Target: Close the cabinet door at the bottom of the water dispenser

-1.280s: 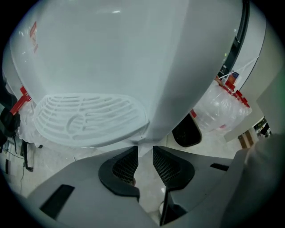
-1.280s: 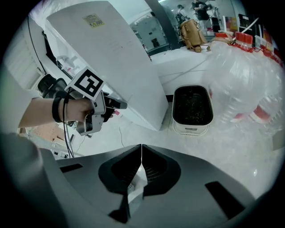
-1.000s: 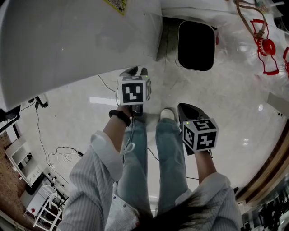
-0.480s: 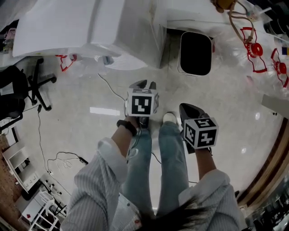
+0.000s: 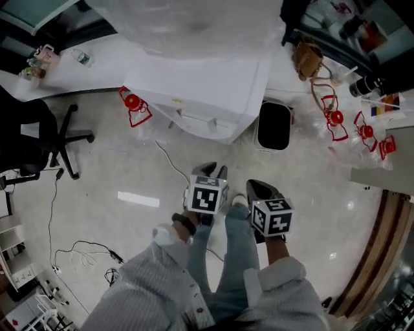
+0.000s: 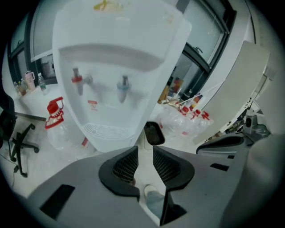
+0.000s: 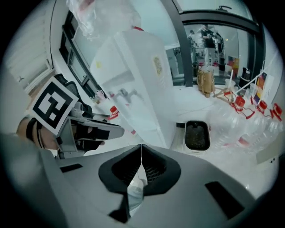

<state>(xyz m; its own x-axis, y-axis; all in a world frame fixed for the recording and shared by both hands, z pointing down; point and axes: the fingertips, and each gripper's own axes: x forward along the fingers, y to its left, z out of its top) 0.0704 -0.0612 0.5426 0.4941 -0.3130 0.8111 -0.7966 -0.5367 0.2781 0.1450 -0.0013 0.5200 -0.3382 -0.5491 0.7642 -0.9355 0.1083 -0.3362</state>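
Well short of the water dispenser (image 6: 116,58), facing its tap side: both claws. Left gripper (image 6: 145,150), jaws apart; holds nothing, only floor and a shoe (image 6: 150,192) showing through the gap. Right gripper (image 7: 141,147), jaws pressed together, empty. Cabinet door at the dispenser's foot, below the drip grille (image 6: 107,130), cut off by the left jaws; open or closed, cannot tell. Yellow sticker (image 6: 107,5) on the dispenser's top and small red tag (image 6: 92,105) under its taps, both too blurred to read. Black bin (image 5: 273,126) just beside the dispenser.
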